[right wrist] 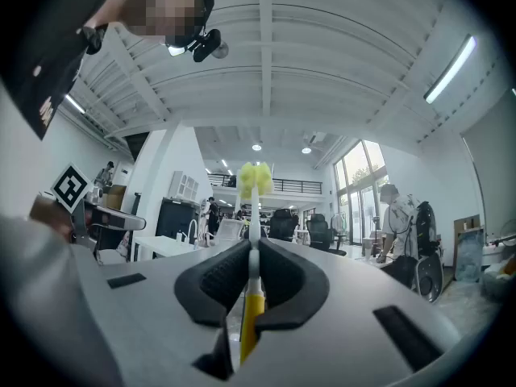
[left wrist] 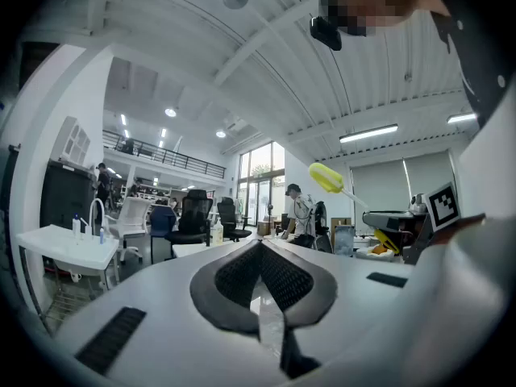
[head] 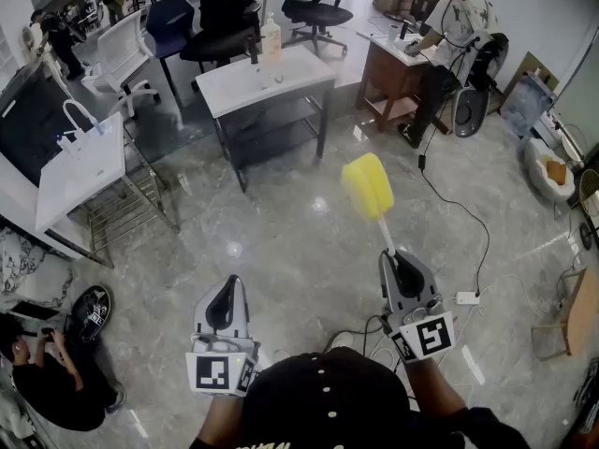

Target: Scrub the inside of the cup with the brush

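Observation:
My right gripper (head: 399,258) is shut on the thin handle of a brush, whose yellow sponge head (head: 368,186) sticks forward and up over the floor. In the right gripper view the handle (right wrist: 250,317) runs between the closed pads of the right gripper (right wrist: 251,252), with the brush head (right wrist: 255,178) beyond the tips. To its left, my left gripper (head: 225,286) is shut with nothing in it; in its own view the left gripper (left wrist: 260,250) shows pads meeting, and the brush head (left wrist: 326,177) appears off to the right. I cannot make out a cup in any view.
Both grippers hover over a marble floor. A white table (head: 299,71) with a bottle (head: 271,37) stands ahead, office chairs behind it. A white sink stand (head: 80,171) is at left. One person (head: 459,21) stands back right, another (head: 47,382) sits lower left. A power strip (head: 466,297) lies right.

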A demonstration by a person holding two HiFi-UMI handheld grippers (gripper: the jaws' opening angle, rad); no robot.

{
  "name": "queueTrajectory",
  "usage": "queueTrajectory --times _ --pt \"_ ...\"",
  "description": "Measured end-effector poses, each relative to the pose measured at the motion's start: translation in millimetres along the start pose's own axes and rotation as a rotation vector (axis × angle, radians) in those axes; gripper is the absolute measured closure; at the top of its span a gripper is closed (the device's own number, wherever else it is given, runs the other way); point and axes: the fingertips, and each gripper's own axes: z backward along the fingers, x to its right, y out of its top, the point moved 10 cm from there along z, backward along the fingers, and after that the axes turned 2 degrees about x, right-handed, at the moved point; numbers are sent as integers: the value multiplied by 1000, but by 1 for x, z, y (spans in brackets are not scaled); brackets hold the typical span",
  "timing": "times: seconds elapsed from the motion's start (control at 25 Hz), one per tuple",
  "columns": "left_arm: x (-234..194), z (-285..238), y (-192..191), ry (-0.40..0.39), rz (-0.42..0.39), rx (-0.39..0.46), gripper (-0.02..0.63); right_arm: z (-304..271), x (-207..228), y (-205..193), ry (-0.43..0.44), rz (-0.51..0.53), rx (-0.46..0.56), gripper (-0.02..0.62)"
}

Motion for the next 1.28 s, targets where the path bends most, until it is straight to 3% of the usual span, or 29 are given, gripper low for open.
queueTrajectory --times 0.68,1.0,1.28 --pt "-35 49 -14 -71 -10 -8 580 19 -67 -6 -52 -31 33 554" --pt "-41 33 -16 -34 6 -15 580 3 -52 -12 -85 -51 29 554" --pt "-57 -14 -13 -16 1 -19 580 -48 -23 -23 -66 -52 19 554"
